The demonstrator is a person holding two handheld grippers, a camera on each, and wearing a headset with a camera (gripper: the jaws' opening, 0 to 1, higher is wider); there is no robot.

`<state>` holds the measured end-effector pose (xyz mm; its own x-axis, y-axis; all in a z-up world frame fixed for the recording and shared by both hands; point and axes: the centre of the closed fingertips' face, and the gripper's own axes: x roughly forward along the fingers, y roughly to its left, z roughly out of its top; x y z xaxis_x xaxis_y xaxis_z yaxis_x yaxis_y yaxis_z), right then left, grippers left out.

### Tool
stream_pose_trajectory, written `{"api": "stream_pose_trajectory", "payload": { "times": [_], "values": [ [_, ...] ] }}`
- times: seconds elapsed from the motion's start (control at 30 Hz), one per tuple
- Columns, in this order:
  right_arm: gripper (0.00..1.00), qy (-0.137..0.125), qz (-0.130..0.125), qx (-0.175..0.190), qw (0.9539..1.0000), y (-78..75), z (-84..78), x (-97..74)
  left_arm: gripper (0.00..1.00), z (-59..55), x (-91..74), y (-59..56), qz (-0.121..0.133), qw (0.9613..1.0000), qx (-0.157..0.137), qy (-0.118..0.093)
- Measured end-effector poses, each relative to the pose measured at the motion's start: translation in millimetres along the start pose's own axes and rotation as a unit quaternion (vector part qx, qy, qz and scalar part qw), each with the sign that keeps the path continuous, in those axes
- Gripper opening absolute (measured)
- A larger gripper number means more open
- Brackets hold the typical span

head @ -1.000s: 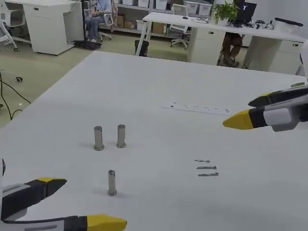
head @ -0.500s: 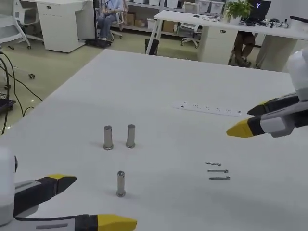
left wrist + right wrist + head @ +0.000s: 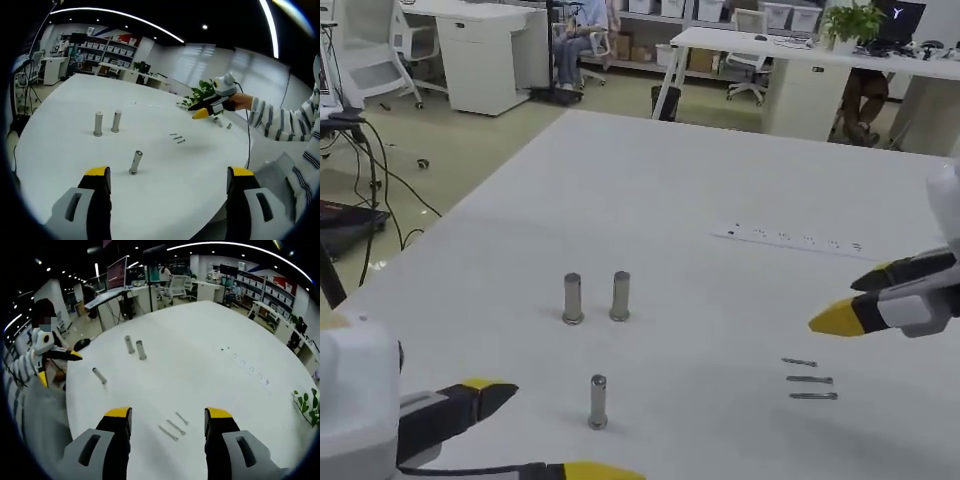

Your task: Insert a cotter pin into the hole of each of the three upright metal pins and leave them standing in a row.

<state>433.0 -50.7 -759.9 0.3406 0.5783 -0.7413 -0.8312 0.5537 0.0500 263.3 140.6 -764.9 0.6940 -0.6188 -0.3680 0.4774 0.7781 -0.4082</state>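
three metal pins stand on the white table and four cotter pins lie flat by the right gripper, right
Three, not four: the right gripper view shows three small grey cotter pins lying flat by the right gripper. The rest holds.

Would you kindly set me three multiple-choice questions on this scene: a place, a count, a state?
1. Where are the cotter pins? A. On the table, right of the metal pins. B. In the pins' holes. C. Left of them.
2. How many metal pins stand upright? A. Two. B. Three. C. Five.
3. The right gripper is: A. shut on a cotter pin. B. open, empty. C. shut on a metal pin.
1 A, lying loose in a row; 2 B, two side by side, one nearer; 3 B, jaws apart, nothing between.
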Motion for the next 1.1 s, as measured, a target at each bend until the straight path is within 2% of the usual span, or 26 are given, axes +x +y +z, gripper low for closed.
{"api": "stream_pose_trajectory", "payload": {
  "times": [0.1,0.2,0.37,0.67,1.03,1.1],
  "values": [
    [0.60,0.005,0.004,0.009,0.9999,-1.2,-7.6,8.0,0.96,-3.7,0.4,1.4,0.003,1.0000,-0.002,0.007],
    [0.59,0.022,0.008,0.007,0.9997,-1.7,-16.1,14.0,0.96,-3.9,0.3,2.8,0.005,1.0000,-0.006,0.005],
    [0.57,0.030,0.015,0.005,0.9994,-1.3,-21.1,22.0,0.93,-5.2,1.2,5.8,0.009,0.9998,-0.017,0.009],
    [0.55,0.044,0.029,-0.027,0.9983,-5.1,-31.0,35.9,0.93,-3.4,5.5,4.7,0.010,0.9998,-0.018,0.009],
    [0.48,0.059,0.040,-0.034,0.9969,-10.8,-53.5,50.3,0.92,6.6,17.5,4.3,0.011,0.9996,-0.025,-0.004],
    [0.48,0.058,0.040,-0.030,0.9971,-12.8,-56.7,52.8,0.92,3.7,19.9,5.5,0.013,0.9997,-0.020,0.005]
  ]
}}
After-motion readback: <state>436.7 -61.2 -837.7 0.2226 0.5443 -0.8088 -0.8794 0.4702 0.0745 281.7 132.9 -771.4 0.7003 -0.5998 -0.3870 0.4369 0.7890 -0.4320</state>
